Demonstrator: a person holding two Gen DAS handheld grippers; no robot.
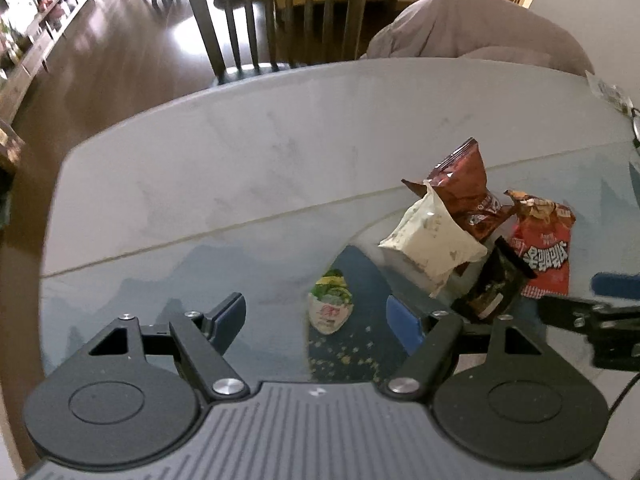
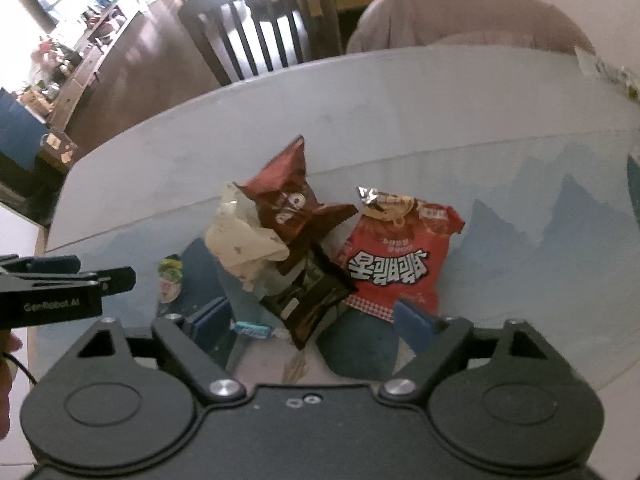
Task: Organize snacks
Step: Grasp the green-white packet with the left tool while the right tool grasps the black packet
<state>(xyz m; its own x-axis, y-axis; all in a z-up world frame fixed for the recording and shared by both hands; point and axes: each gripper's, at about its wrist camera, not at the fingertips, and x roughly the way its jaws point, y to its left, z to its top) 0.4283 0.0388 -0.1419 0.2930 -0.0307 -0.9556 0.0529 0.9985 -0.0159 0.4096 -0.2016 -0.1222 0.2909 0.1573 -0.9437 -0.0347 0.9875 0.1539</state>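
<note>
Several snack packs lie in a loose pile on the table (image 1: pixel 240 168). A white pack (image 1: pixel 434 240) leans on a brown pack (image 1: pixel 468 188). A red pack with Korean letters (image 1: pixel 546 248) lies to their right and a black pack (image 1: pixel 494 284) in front. A small green and white packet (image 1: pixel 330 304) lies apart to the left. My left gripper (image 1: pixel 316 316) is open and empty, with the small packet just beyond its fingertips. In the right wrist view my right gripper (image 2: pixel 312 324) is open and empty, with the black pack (image 2: pixel 308 300) between its fingers, the red pack (image 2: pixel 396 256), white pack (image 2: pixel 244 240) and brown pack (image 2: pixel 288 200) beyond.
A dark wooden chair (image 1: pixel 276 16) and a chair draped in beige cloth (image 1: pixel 480 28) stand at the table's far edge. Small items (image 1: pixel 612 92) lie at the far right edge. A small blue wrapper (image 2: pixel 252 330) lies by my right gripper. The left gripper shows in the right view (image 2: pixel 60 288).
</note>
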